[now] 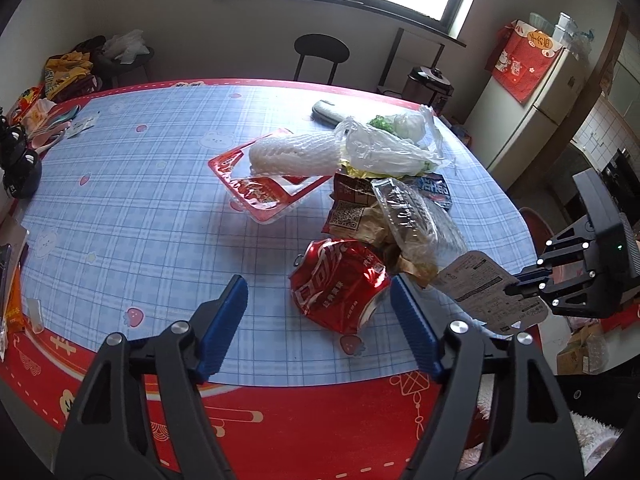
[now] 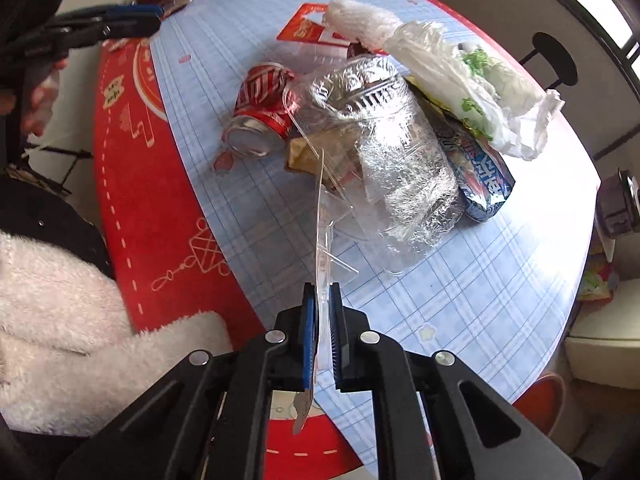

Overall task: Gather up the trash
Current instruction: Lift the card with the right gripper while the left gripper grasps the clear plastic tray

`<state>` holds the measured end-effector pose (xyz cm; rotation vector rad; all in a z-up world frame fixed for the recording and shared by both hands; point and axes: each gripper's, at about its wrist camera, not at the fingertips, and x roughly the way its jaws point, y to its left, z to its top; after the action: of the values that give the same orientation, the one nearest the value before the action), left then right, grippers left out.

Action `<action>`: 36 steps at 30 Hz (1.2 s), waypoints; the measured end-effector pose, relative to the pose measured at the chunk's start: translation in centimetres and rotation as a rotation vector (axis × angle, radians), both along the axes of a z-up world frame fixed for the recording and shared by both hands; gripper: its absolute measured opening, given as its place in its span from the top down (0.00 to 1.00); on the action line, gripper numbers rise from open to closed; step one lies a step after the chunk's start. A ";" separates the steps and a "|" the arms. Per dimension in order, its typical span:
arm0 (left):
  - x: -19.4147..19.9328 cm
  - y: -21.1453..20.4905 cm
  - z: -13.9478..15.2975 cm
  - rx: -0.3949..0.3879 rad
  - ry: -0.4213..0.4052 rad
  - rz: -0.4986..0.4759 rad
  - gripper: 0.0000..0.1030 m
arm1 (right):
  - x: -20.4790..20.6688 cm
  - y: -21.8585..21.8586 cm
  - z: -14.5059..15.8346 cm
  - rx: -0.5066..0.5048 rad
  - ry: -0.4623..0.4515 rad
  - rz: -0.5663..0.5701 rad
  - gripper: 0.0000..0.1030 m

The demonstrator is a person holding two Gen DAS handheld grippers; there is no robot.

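A crushed red soda can [image 1: 340, 284] lies on the checked tablecloth [image 1: 140, 200] at the near end of a trash pile. My left gripper [image 1: 318, 286] hangs open just in front of it, and its blue pads straddle the can without touching it. My right gripper [image 2: 324, 300] is shut on a flat blister card [image 2: 321, 240], seen edge-on; from the left wrist view the same card [image 1: 488, 292] shows its printed back, held off the table's right edge. Behind the can lie a crumpled clear container [image 2: 400, 152], a brown wrapper [image 1: 352, 216] and a blue wrapper [image 2: 484, 176].
Farther back lie a white foam net [image 1: 296, 154] on a red tray [image 1: 260, 196] and a clear bag of greens [image 1: 392, 144]. Black objects [image 1: 20, 168] and packets crowd the table's left end. A fluffy white sleeve [image 2: 60, 340] is at the near edge.
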<state>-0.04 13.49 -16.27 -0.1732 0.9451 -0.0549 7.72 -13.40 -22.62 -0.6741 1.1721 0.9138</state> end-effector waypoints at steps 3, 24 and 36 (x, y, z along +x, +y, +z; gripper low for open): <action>0.3 -1.1 0.1 0.001 0.003 -0.025 0.31 | -0.8 -2.1 1.5 0.134 0.008 -0.084 0.91; 1.4 -8.0 -0.8 -0.201 0.072 0.139 0.36 | -4.5 -20.6 2.7 0.517 -0.186 -0.700 0.91; 6.3 -5.7 -4.0 -0.379 0.162 0.187 0.42 | -4.3 -19.6 4.3 0.514 -0.200 -0.810 0.91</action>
<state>6.22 7.74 -20.25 -0.6229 1.0701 -0.0470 3.41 -32.95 -18.35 0.1414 0.8564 0.4027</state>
